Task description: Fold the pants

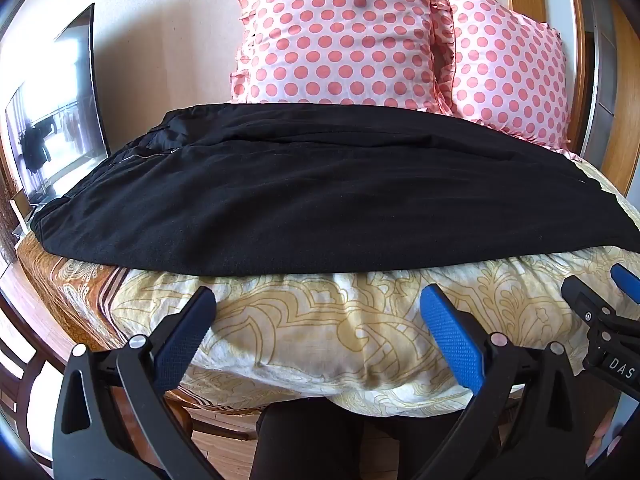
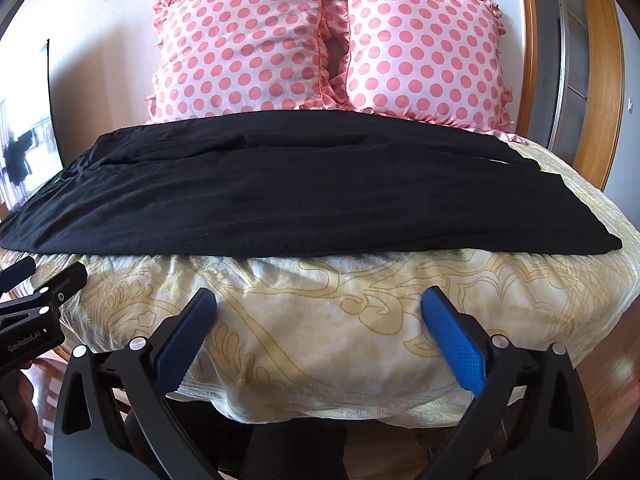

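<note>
**Both jaws wide and empty; black pants laid across the bed**

Jaws: the left gripper (image 1: 318, 320) has its jaws spread wide, nothing between them. The right gripper (image 2: 320, 320) likewise has its jaws fully parted and holds nothing. Each carries blue textured rubber pads (image 1: 452, 336) on black plastic arms. Both hover over the near edge of the bed, clear of the cloth. The right gripper also shows at the right margin of the left wrist view, the left one at the left margin of the right wrist view; the two are side by side, apart.

Item 1. Cream quilted bedspread with a pale yellow scroll pattern (image 2: 320, 312), covering the bed and rumpled along the near edge, directly under both grippers.

Item 2. Long black soft-knit pants (image 1: 320, 200), lying flat across the bed, lengthwise left to right, just beyond the grippers. A zipper shows near the left end in the left wrist view. The near edge runs along the bedspread, untouched by either gripper.

Item 3. Two pink ruffled pillows with coral polka dots (image 2: 248, 48), propped upright side by side behind the pants, against the cream wall.

Item 4. Dark flat screen (image 1: 60, 100), far left, reflecting a bright room.

Item 5. Wooden door frame (image 2: 600, 80), far right.
</note>
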